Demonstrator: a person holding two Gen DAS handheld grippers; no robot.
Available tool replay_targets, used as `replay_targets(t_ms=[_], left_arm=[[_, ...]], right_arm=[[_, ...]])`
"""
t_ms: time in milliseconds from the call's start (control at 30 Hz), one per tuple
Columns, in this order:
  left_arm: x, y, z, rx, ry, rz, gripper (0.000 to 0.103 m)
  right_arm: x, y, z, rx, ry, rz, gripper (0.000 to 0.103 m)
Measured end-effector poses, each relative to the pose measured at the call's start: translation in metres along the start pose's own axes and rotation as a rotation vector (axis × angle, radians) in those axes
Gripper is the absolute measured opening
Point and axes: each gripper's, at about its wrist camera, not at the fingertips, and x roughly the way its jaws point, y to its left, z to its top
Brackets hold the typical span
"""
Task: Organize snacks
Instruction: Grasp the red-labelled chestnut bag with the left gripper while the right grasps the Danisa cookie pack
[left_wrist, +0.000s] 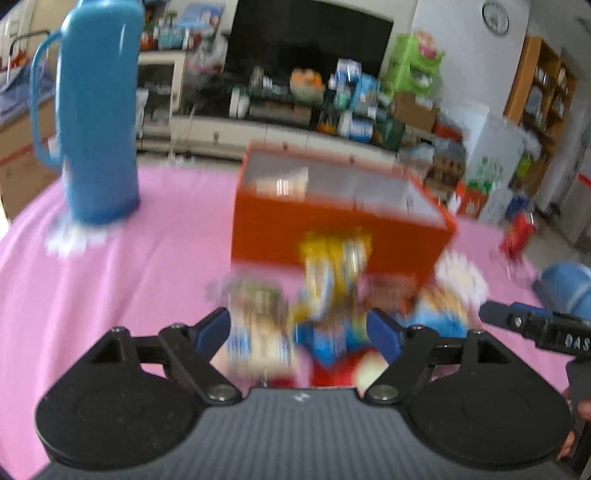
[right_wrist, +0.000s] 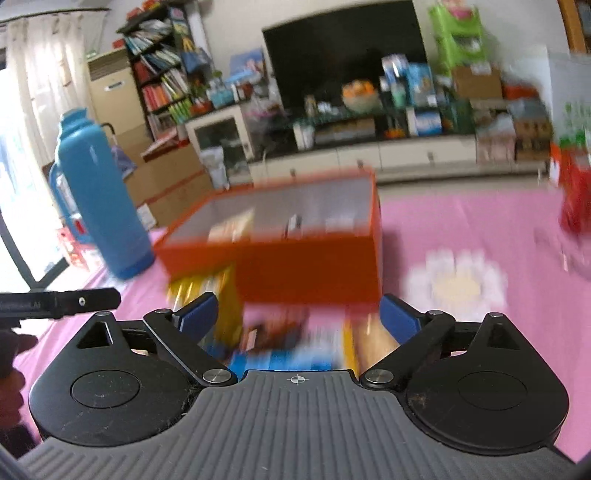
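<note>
Lying just ahead of both tools, between them and the orange box (left_wrist: 332, 236), a loose cluster of snack packets (left_wrist: 332, 295) is seen on the pink worktop (left_wrist: 129, 266). The left tool (left_wrist: 299, 332) is held apart, with blurred packets showing between its blue pads, none seemingly pressed. The right tool (right_wrist: 299, 314) is likewise spread wide over a yellow and blue packet (right_wrist: 291, 347) close below it. Long axes cannot be told through the blur. The box wall stands directly behind the packets and would be met by any forward overshoot. A blue flask (left_wrist: 99, 110) stands well apart to the left.
</note>
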Motion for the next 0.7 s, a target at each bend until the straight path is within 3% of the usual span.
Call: replay_targets(t_ms=[133, 233, 400, 467, 533, 633, 700], left_arm=[[-0.017, 0.001, -0.059, 0.013, 0.095, 0.038, 0.081], [-0.022, 0.003, -0.077, 0.058, 0.11, 0.105, 0.083], [-0.01, 0.014, -0.053, 0.18, 0.048, 0.165, 0.087], [0.006, 0.018, -0.04, 0.287, 0.069, 0.114, 0.098], [0.026, 0.022, -0.035, 0.39, 0.122, 0.075, 0.098], [0.043, 0.026, -0.034, 0.494, 0.15, 0.031, 0.088], [0.05, 0.032, -0.033, 0.474, 0.167, 0.003, 0.072]], right_arm=[[-0.023, -0.002, -0.056, 0.09, 0.091, -0.012, 0.088], [-0.035, -0.006, -0.091, 0.156, 0.148, -0.005, 0.088], [-0.043, -0.014, -0.105, 0.185, 0.177, -0.015, 0.089], [-0.044, -0.016, -0.101, 0.188, 0.175, -0.011, 0.09], [-0.045, -0.013, -0.099, 0.166, 0.176, -0.008, 0.09], [-0.04, 0.0, -0.091, 0.114, 0.196, -0.002, 0.09], [-0.036, 0.006, -0.091, 0.094, 0.212, 0.009, 0.09]])
